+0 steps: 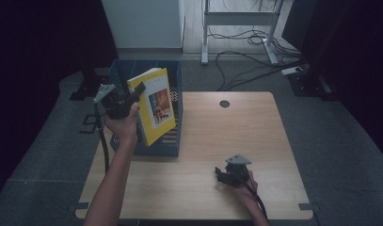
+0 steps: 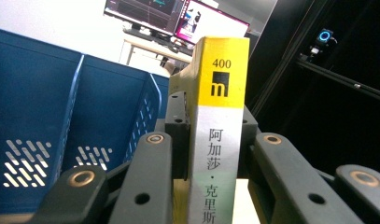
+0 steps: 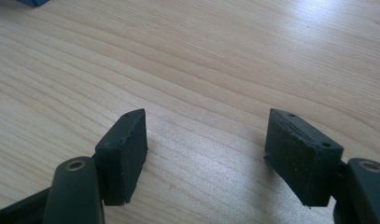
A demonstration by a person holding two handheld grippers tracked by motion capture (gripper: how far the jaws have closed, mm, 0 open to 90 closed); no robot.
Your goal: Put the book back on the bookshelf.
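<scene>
A yellow book (image 1: 156, 106) is held up over the blue file rack (image 1: 175, 136) at the table's left, tilted, with its cover facing right. My left gripper (image 1: 135, 92) is shut on it near the spine. In the left gripper view the yellow and white spine (image 2: 220, 126) stands upright between the two black jaws, and the rack's blue dividers (image 2: 75, 116) rise to the left. My right gripper (image 1: 223, 173) rests low over the table's front right part. In the right gripper view it (image 3: 206, 140) is open, its pads (image 3: 124, 149) wide apart over bare wood.
The wooden table (image 1: 217, 136) has a round cable hole (image 1: 224, 103) near its far edge. Beyond the table lie floor cables (image 1: 255, 61) and a white desk frame (image 1: 241, 21). Dark curtains close both sides. Monitors (image 2: 178, 18) show in the left gripper view.
</scene>
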